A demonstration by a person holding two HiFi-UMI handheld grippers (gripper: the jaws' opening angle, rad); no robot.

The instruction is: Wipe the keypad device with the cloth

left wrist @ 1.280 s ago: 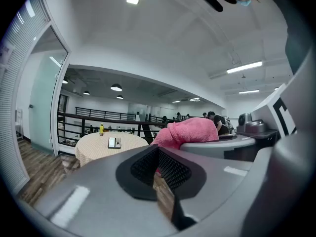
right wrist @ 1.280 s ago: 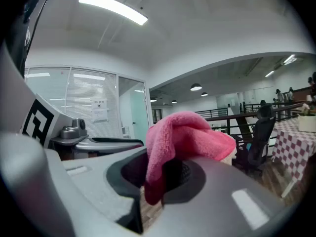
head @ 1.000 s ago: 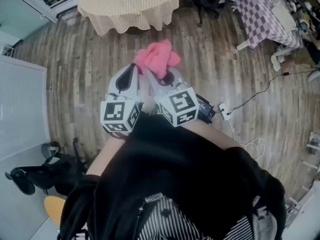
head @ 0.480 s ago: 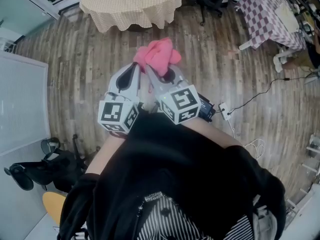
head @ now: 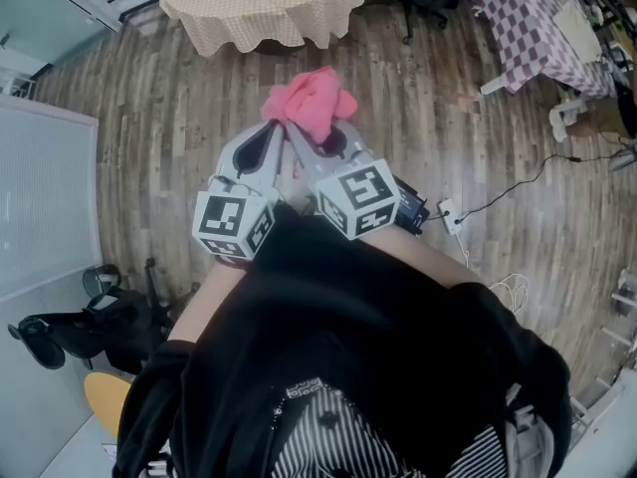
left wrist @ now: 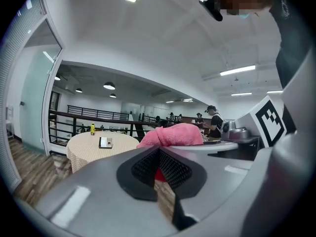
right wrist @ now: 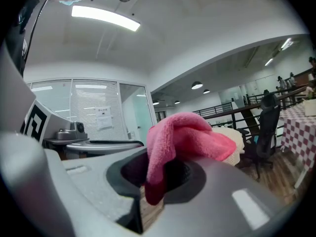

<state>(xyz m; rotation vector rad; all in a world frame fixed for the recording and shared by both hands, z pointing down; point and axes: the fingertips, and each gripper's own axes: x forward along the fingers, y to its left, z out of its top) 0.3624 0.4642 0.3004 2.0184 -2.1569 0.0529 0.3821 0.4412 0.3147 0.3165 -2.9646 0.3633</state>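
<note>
Hovering left gripper (left wrist: 158,161): being held over the wood floor (head: 149,167), just beside the right gripper. Its jaws are sitting drawn together to a thin slit. A sliver of red is showing in that slit, but I cannot tell whether it is pinched there.
Keypad device (left wrist: 105,142): lying flat on the round table (left wrist: 84,149), which is wearing a cream cover. It is sitting away from the table's edges and well apart from both grippers. It is showing as a small pale slab with a darker panel.
Cloth (head: 309,108): being carried at the tips of the two grippers, above the floor. It is looking pink, thick and fleecy, bunched into soft folds. One fold is drooping down between the right jaws and the rest is bulging out over them.
Right gripper (right wrist: 150,179): clamping its jaws on the cloth, with only the wad's thickness keeping them apart.
White power strip (head: 445,217): lying on the floor to the right of the grippers, with a dark cable running off toward the right edge.
Chequered table (head: 542,28): standing at the floor's upper right corner.
</note>
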